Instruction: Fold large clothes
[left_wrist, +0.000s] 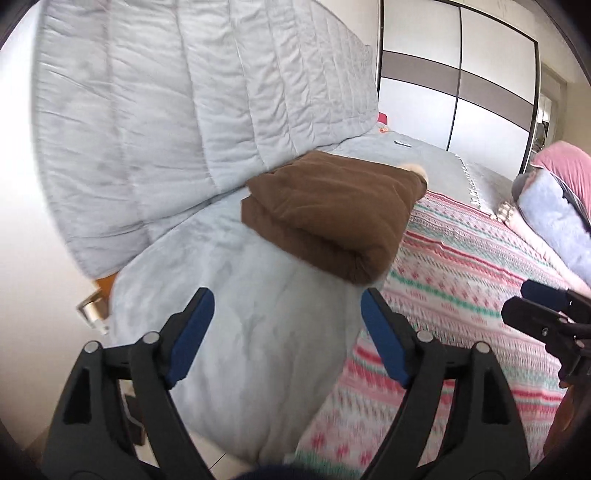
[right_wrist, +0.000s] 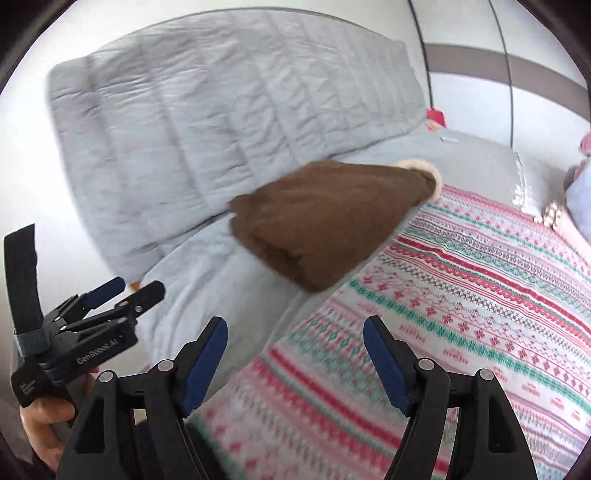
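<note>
While both hover released and empty, left tool (left_wrist: 286, 332) and right tool (right_wrist: 295, 350) well short of the coat (left_wrist: 328, 218): folded brown bundle ahead, resting on grey blanket (left_wrist: 236, 314) beside patterned cover (right_wrist: 461, 295) on the bed. Likely risk: careless tug at top layer, slipping fabric, undone fold

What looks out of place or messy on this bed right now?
Little stands out. The brown garment lies folded, straddling the grey blanket and patterned cover. Both grippers, left and right, are open and empty.
</note>
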